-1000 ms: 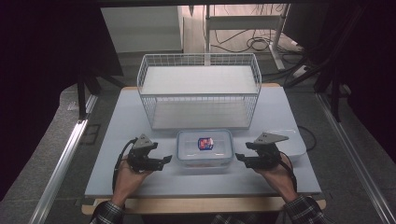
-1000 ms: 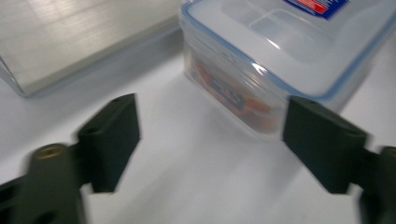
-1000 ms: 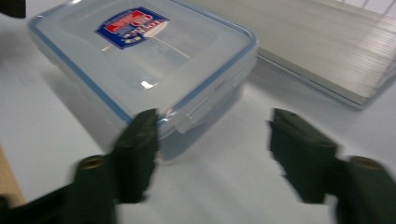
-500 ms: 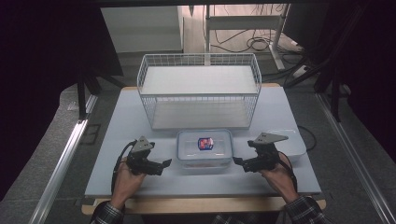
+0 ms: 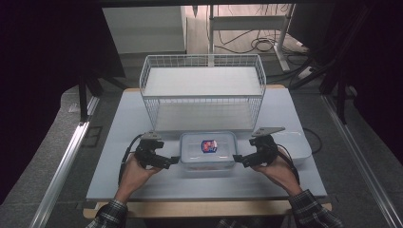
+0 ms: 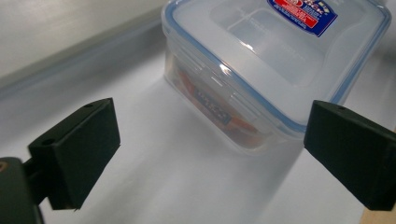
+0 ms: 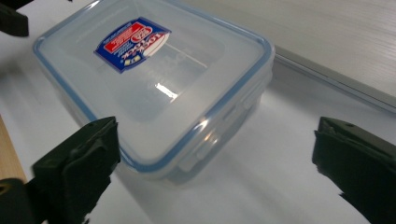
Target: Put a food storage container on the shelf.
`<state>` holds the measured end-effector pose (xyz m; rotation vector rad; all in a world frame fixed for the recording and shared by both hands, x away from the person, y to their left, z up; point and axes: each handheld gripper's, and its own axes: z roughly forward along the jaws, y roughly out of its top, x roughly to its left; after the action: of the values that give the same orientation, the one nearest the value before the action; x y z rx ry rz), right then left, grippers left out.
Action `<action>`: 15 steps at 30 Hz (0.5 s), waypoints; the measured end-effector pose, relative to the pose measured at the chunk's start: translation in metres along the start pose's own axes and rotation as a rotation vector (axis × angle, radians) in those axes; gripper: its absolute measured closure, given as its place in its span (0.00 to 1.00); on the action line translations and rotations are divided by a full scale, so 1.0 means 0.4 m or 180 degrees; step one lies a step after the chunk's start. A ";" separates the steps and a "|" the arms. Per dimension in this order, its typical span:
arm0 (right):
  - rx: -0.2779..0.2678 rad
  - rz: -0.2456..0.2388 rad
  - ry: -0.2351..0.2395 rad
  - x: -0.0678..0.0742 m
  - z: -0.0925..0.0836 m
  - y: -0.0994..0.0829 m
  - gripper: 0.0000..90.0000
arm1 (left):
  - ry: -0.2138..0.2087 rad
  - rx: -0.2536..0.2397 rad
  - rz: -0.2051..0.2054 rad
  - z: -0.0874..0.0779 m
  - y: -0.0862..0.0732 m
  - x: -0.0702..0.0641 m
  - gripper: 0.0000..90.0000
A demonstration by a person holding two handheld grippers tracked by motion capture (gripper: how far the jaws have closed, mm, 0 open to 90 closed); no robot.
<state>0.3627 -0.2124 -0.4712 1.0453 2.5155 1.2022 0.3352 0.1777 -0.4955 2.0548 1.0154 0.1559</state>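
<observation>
Clear rigid plastic lidded box [image 5: 207, 151], lower centre: light, slick, I judge. My left gripper [image 5: 172, 161], right gripper [image 5: 239, 160] just opened, nothing between. Grab side latches.

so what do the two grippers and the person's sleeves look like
Both are black. The left gripper and right gripper each end in two blocky matte-black jaws and trail a black cable. The right one carries a grey three-cornered plate on top. The sleeves are dark plaid.

A clear plastic container [image 5: 208, 153] with a blue-sealed lid and a red-blue label lies flat, lid closed. It sits between the left gripper [image 5: 172, 161] and right gripper [image 5: 238, 160], just beside each.
</observation>
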 end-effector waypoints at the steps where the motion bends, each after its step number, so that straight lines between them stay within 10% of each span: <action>1: 0.0017 0.0021 0.0009 -0.002 0.002 0.004 0.05 | -0.0007 0.0028 -0.0020 0.005 0.005 0.003 0.05; 15: 0.0384 0.0631 0.0614 -0.055 0.093 0.037 0.08 | -0.0904 0.0194 -0.0681 0.109 0.040 0.053 0.07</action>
<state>0.4023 -0.1973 -0.4880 1.2921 2.7133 1.2714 0.3779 0.1604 -0.5174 1.9381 1.0609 -0.2732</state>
